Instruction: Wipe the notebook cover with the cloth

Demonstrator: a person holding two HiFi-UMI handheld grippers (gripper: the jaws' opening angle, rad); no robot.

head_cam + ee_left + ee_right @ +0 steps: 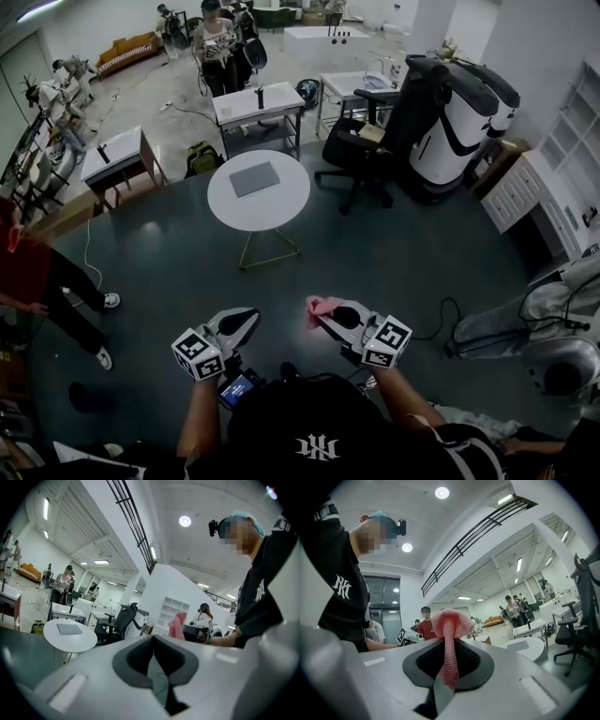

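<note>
cloth (451,620), pink and knitted, is pinched between the clenched jaws of the right gripper (449,667). its loose end bunches beyond the tips, likely so it can serve as a wiping pad. the left gripper (246,322) has its jaws pressed together on nothing, probably kept free to steady the notebook (254,178). that notebook, grey and closed, lies flat near the middle of the round table (286,202). both grippers hang well short of the table, pointing toward it, so wiping has not begun; the approach seems the step in hand.
</note>
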